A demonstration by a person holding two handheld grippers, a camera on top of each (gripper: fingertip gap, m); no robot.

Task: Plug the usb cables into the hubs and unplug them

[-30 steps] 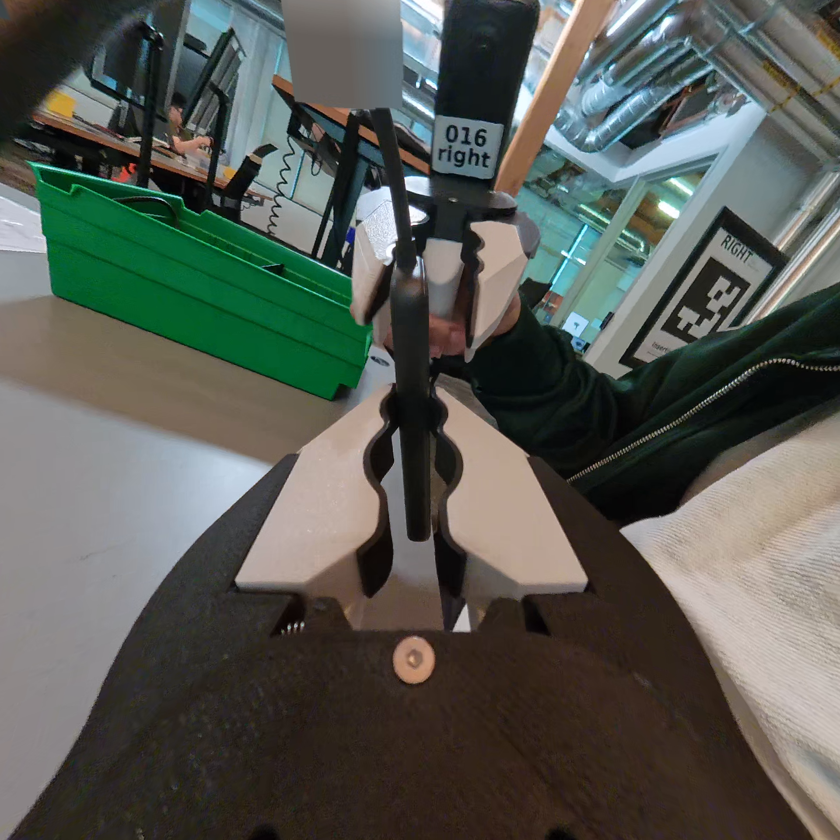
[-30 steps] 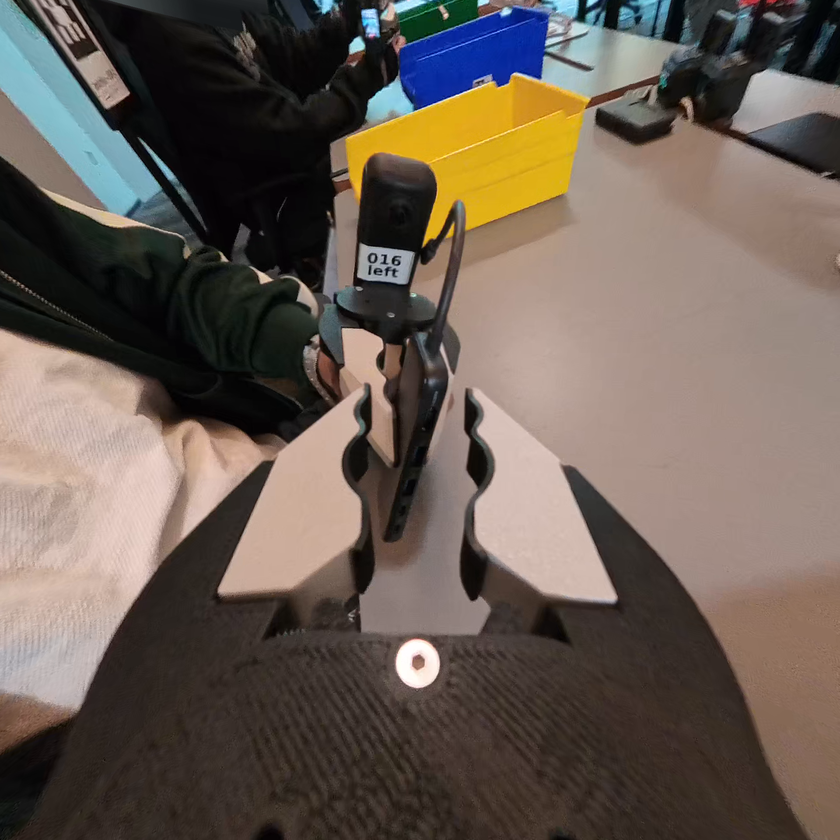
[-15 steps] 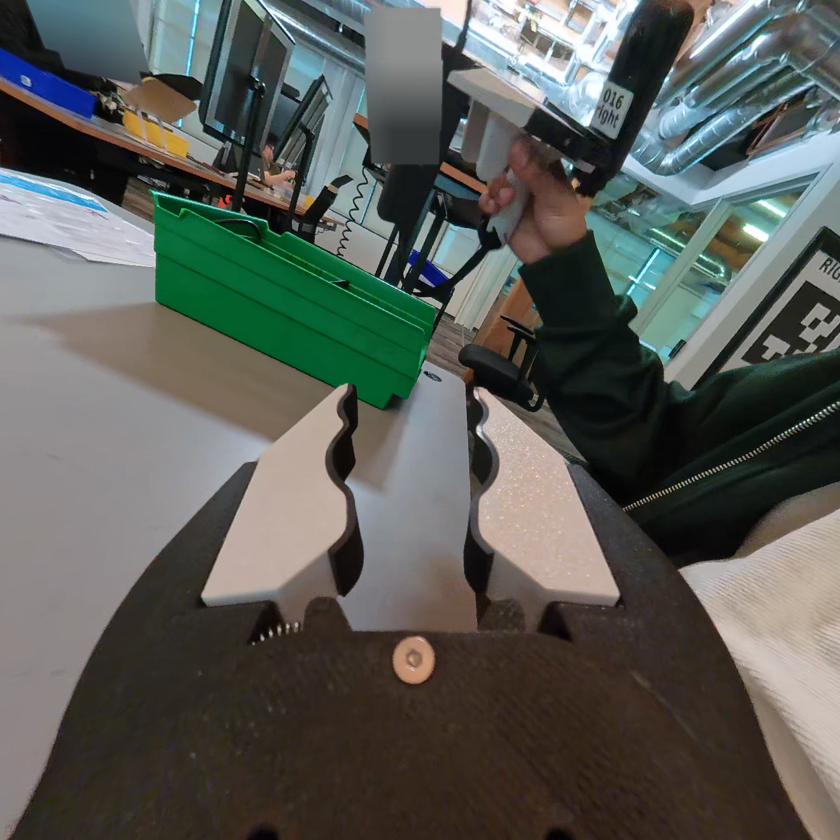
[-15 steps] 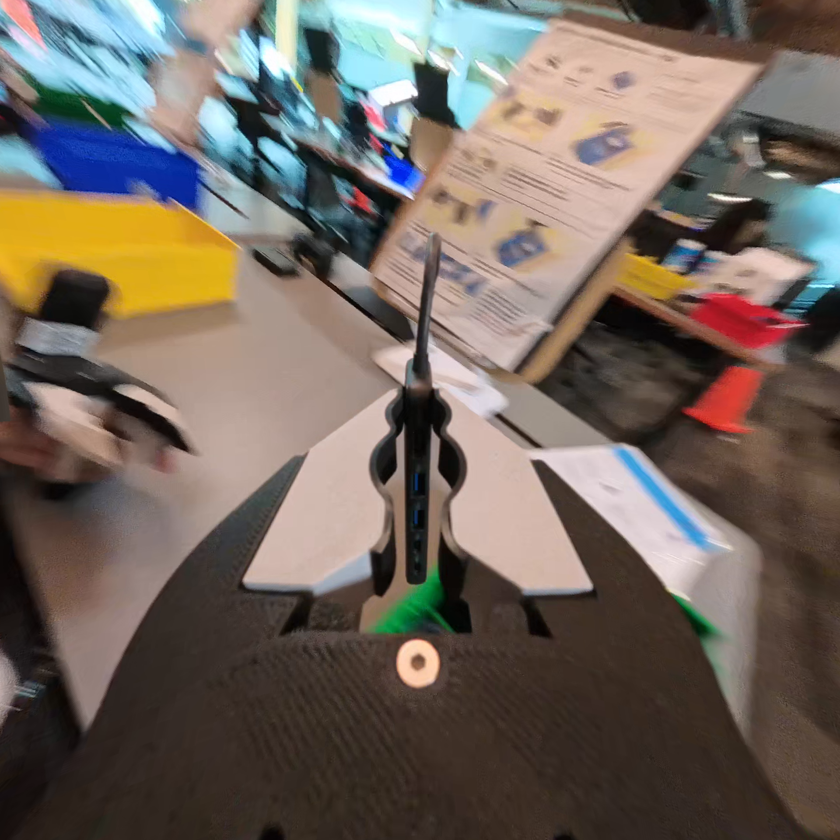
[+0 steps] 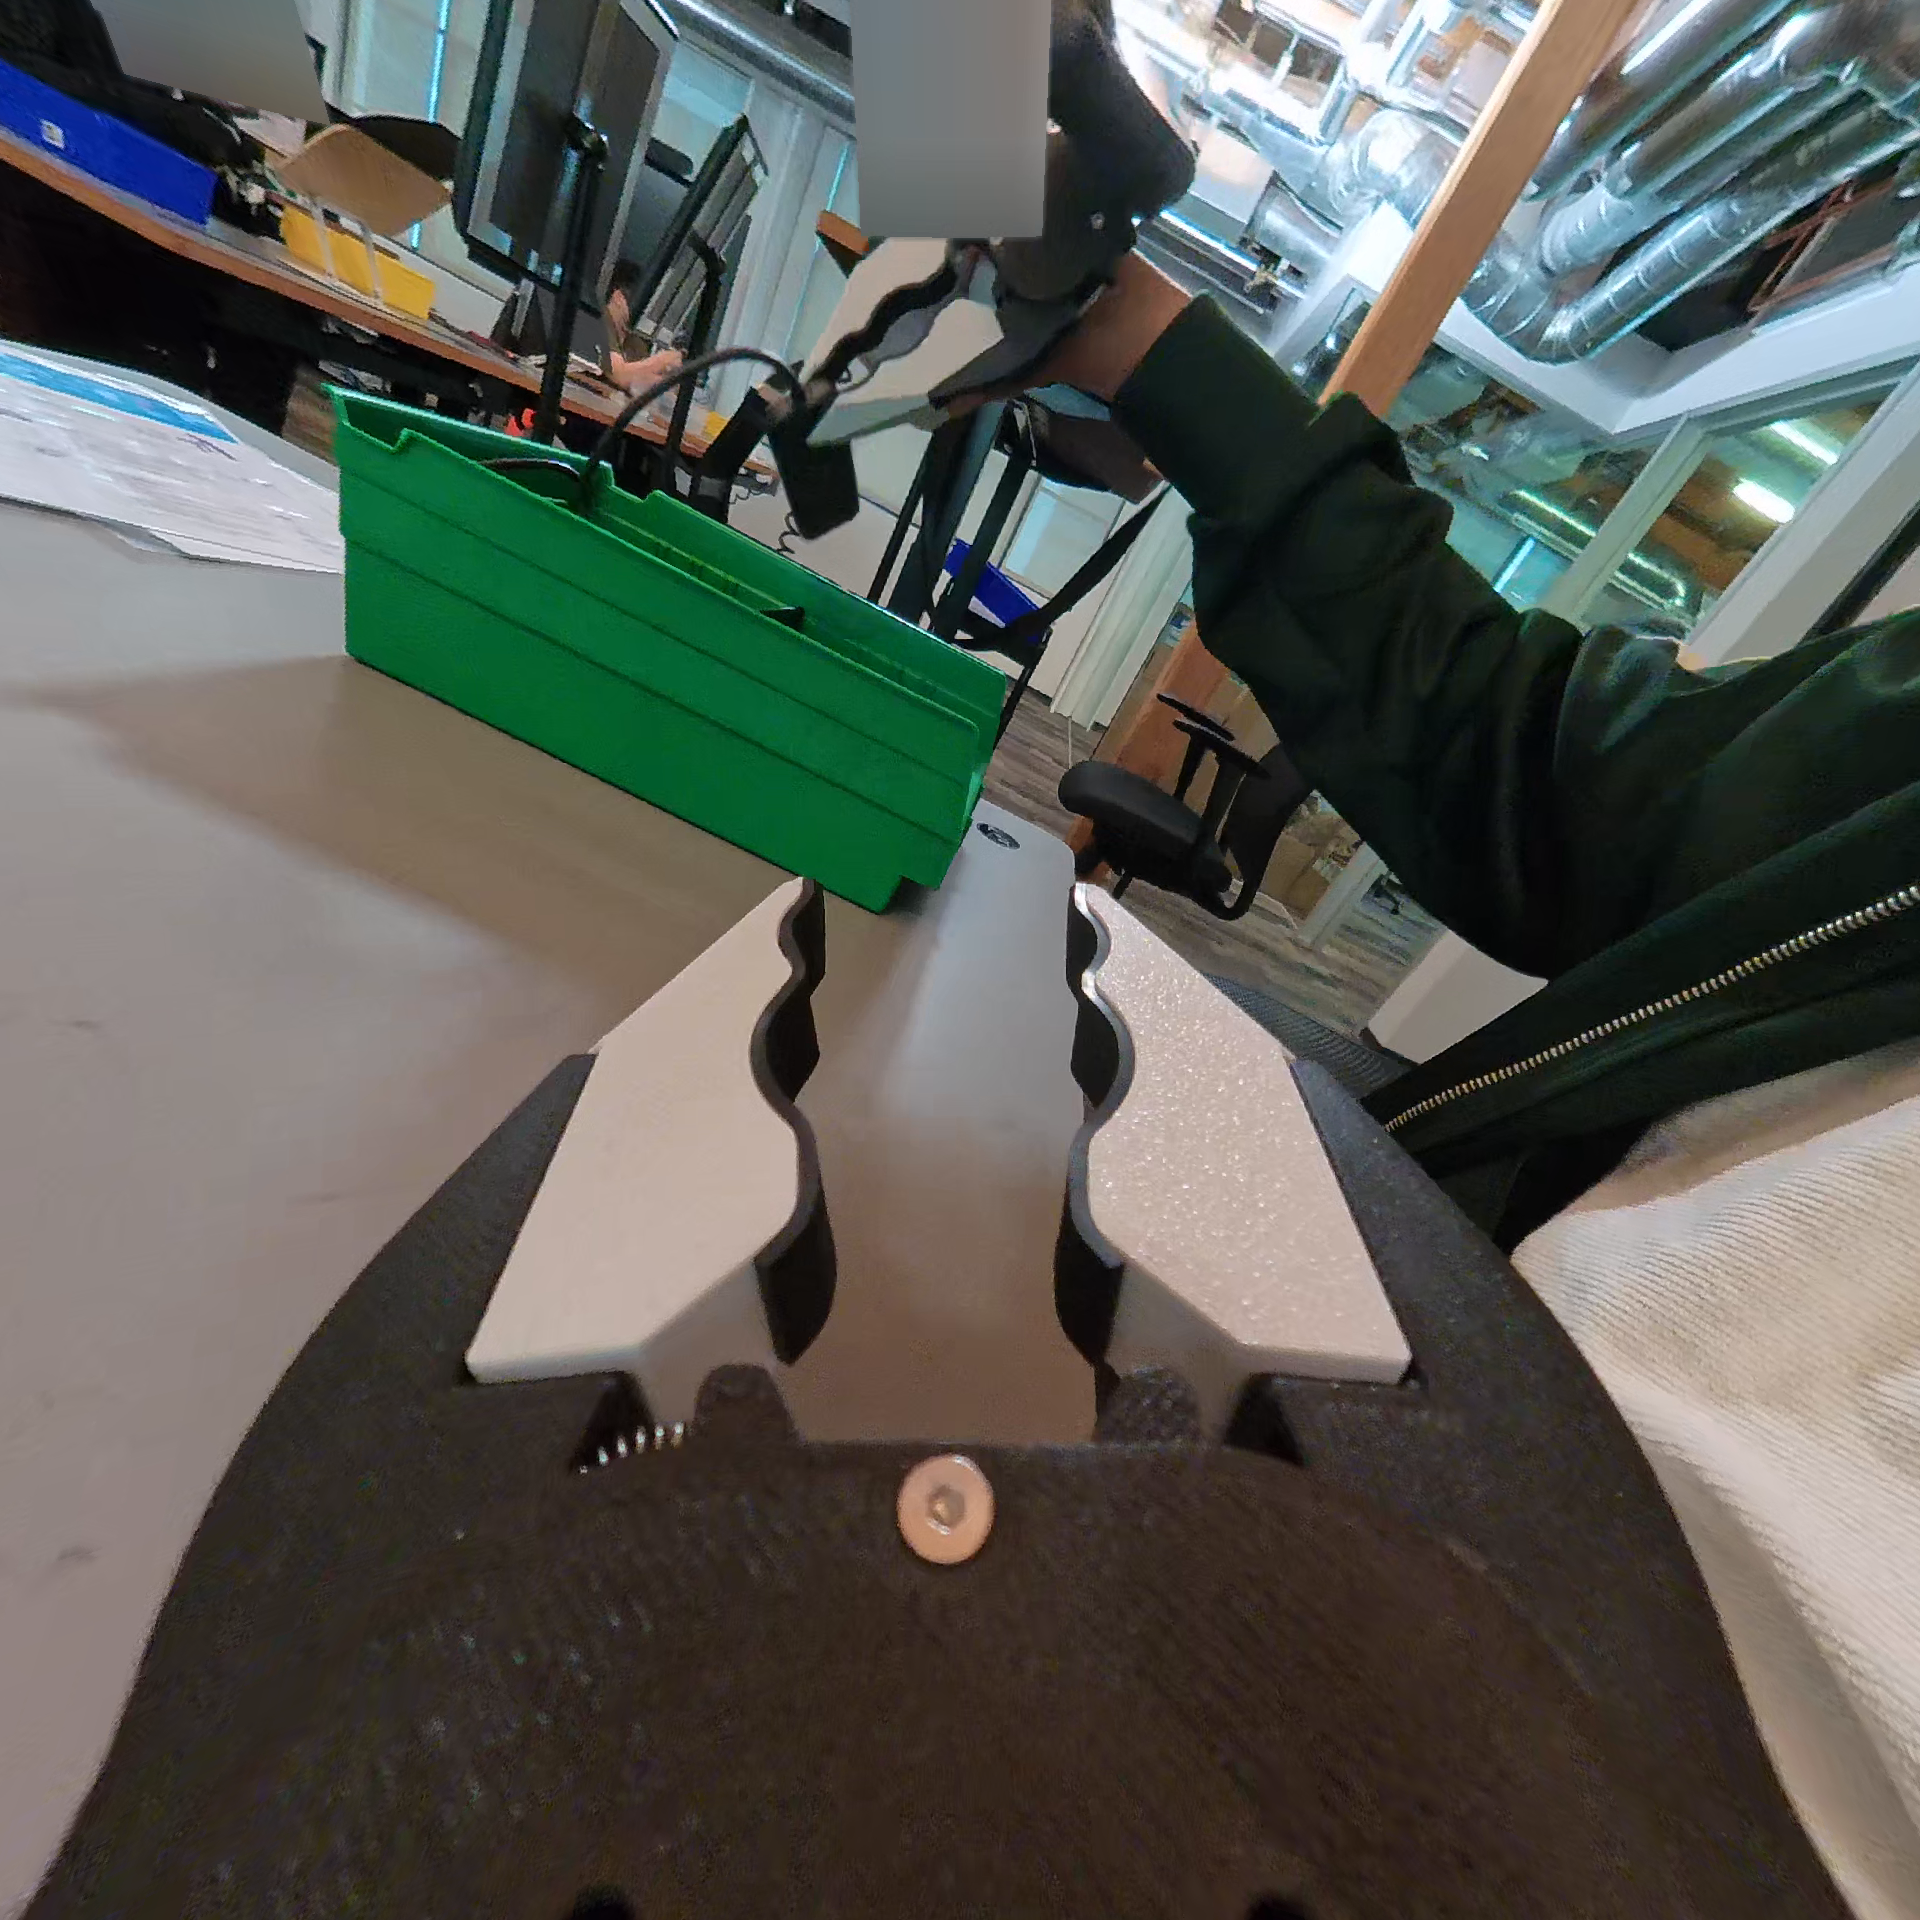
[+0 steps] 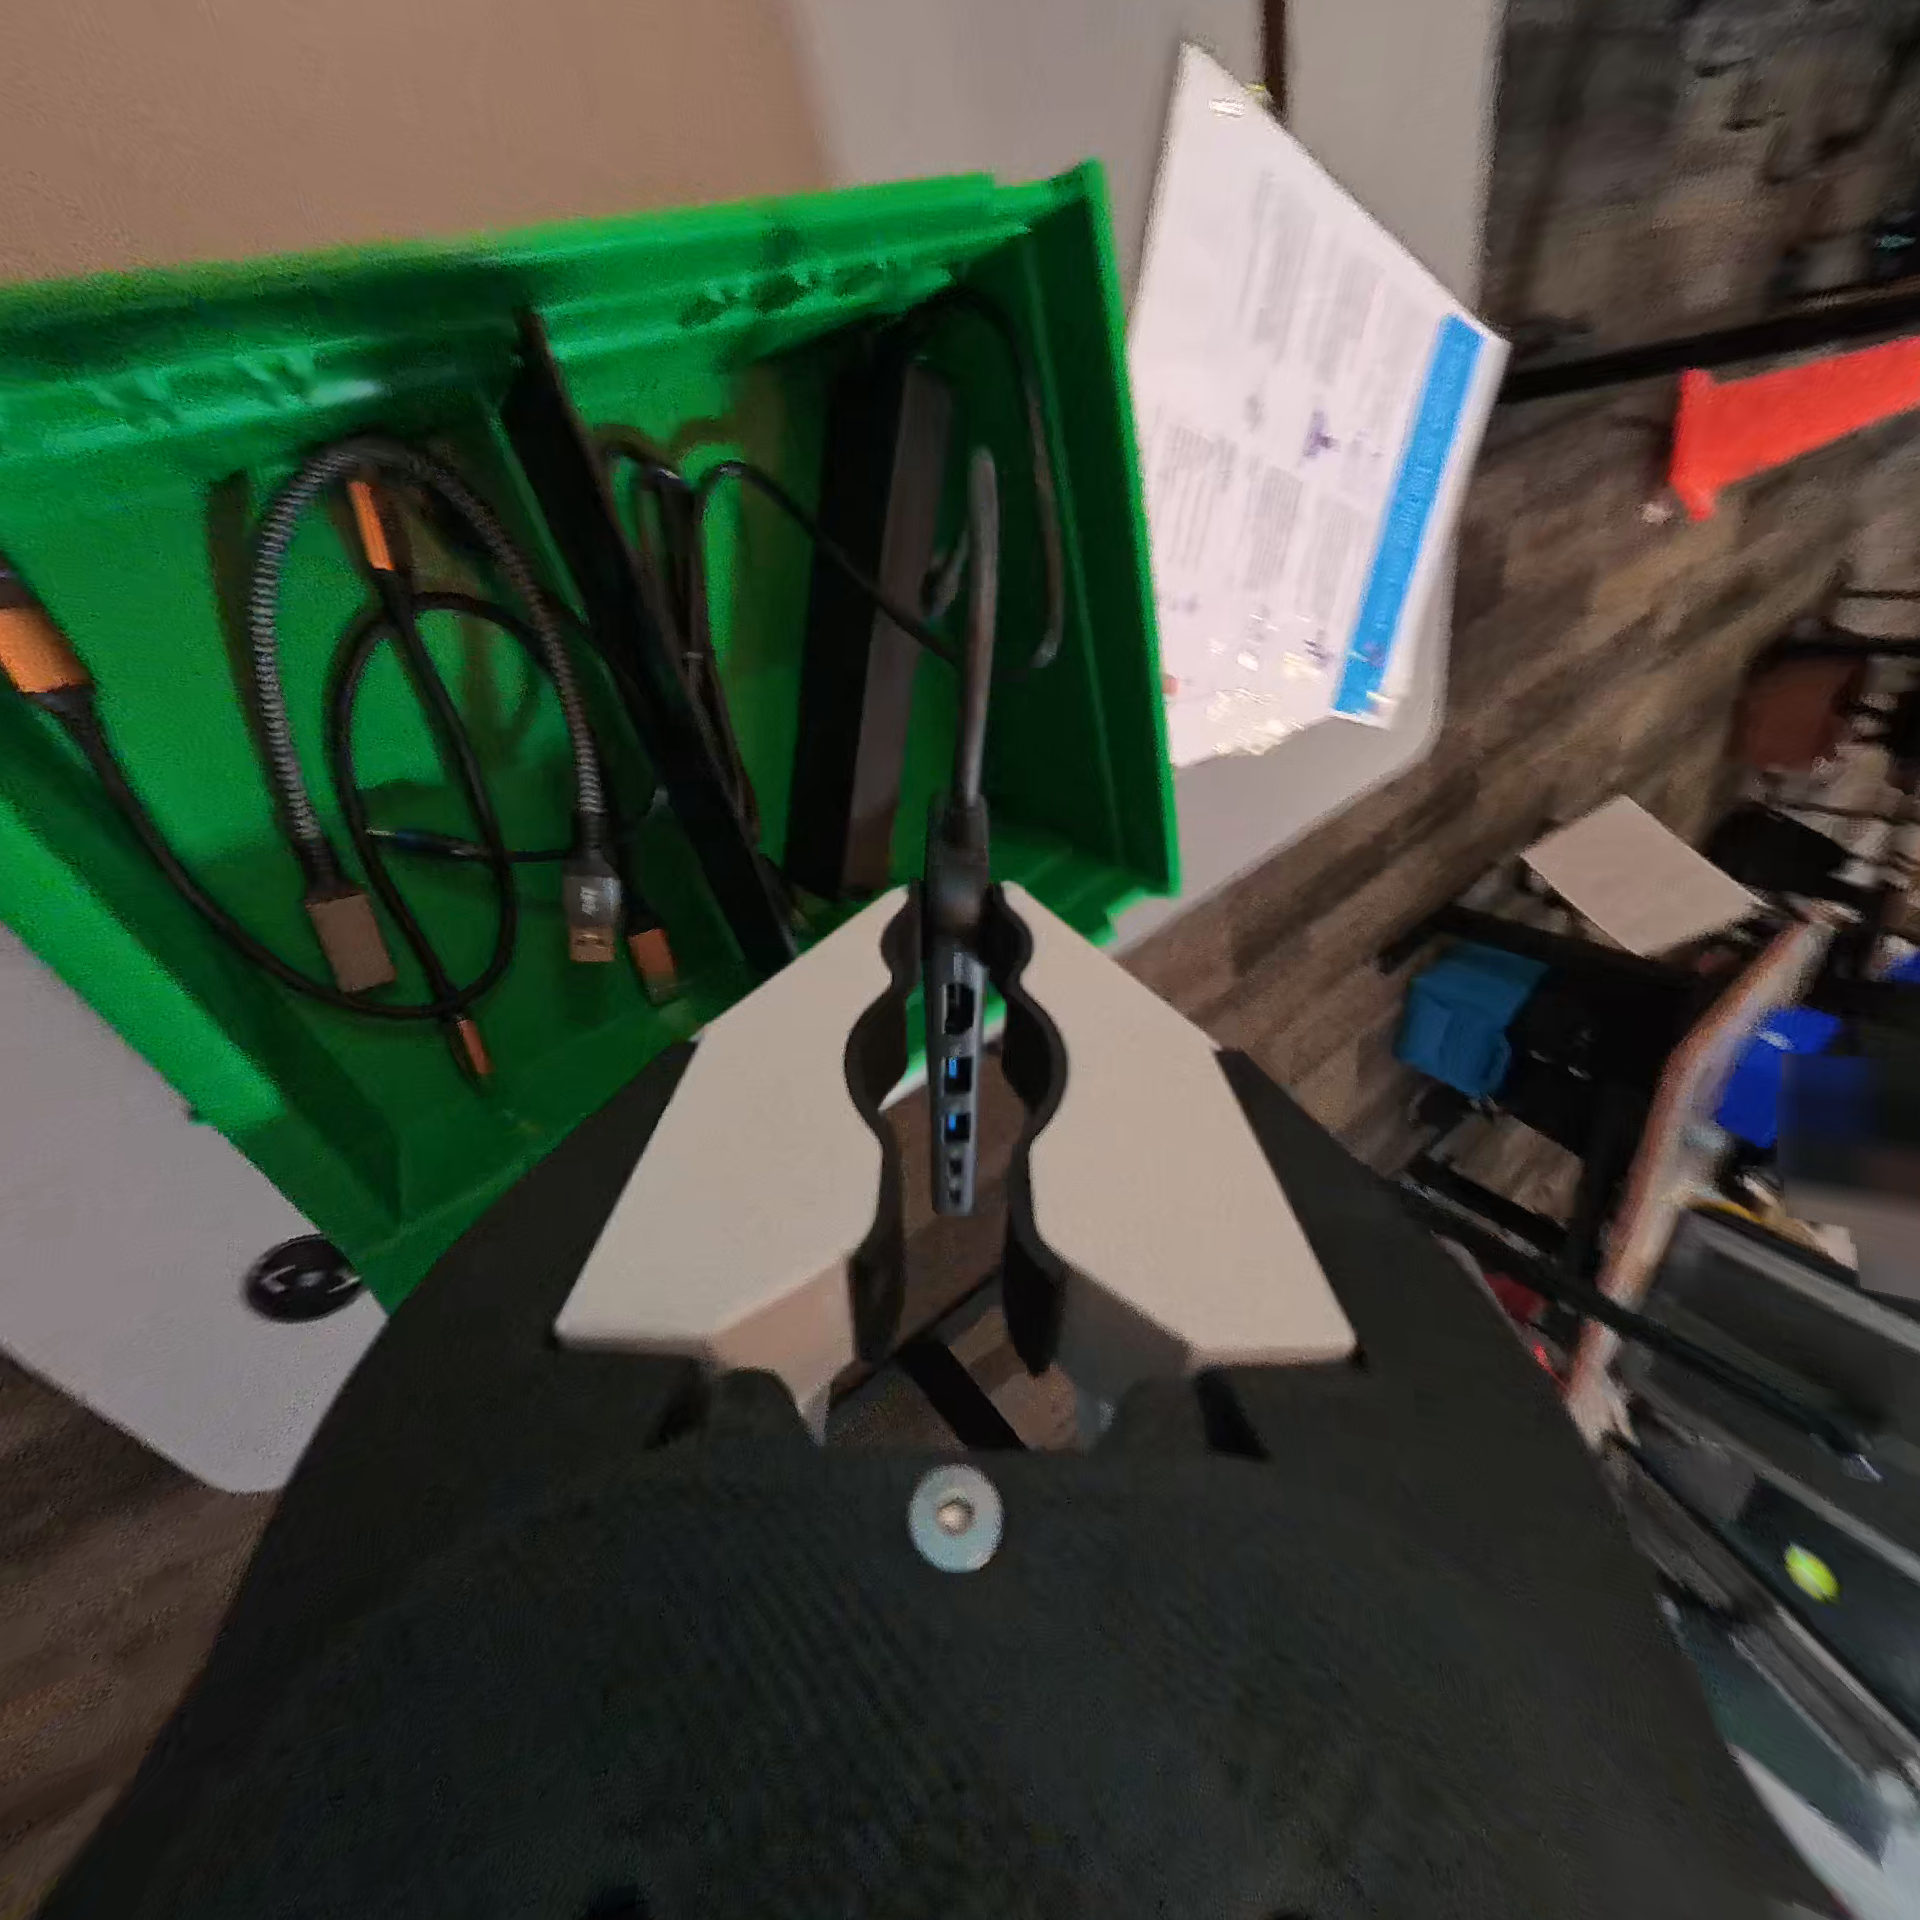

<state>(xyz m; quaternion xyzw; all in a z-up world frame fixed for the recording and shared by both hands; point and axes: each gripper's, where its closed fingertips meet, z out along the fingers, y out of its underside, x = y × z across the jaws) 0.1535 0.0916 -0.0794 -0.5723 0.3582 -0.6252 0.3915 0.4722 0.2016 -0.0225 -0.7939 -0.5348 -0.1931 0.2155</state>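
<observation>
Two grippers share the work: the left gripper (image 5: 940, 1049) hangs low over the table (image 5: 260, 987), jaws wide and empty, while the right gripper (image 6: 940, 1049) clamps a slim dark hub (image 6: 956, 1091) over the green bin (image 6: 1091, 520). Judging by this, the hub is going back; lower it flat into the right-hand compartment, clear of its trailing lead, before releasing. Left compartments hold coiled usb cables (image 6: 436, 727); another dark hub (image 6: 894, 623) lies rightward.

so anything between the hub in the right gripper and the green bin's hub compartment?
Nothing visible. The right gripper holds the hub above the open green bin. Another hub and black cables already lie in that compartment.
</observation>
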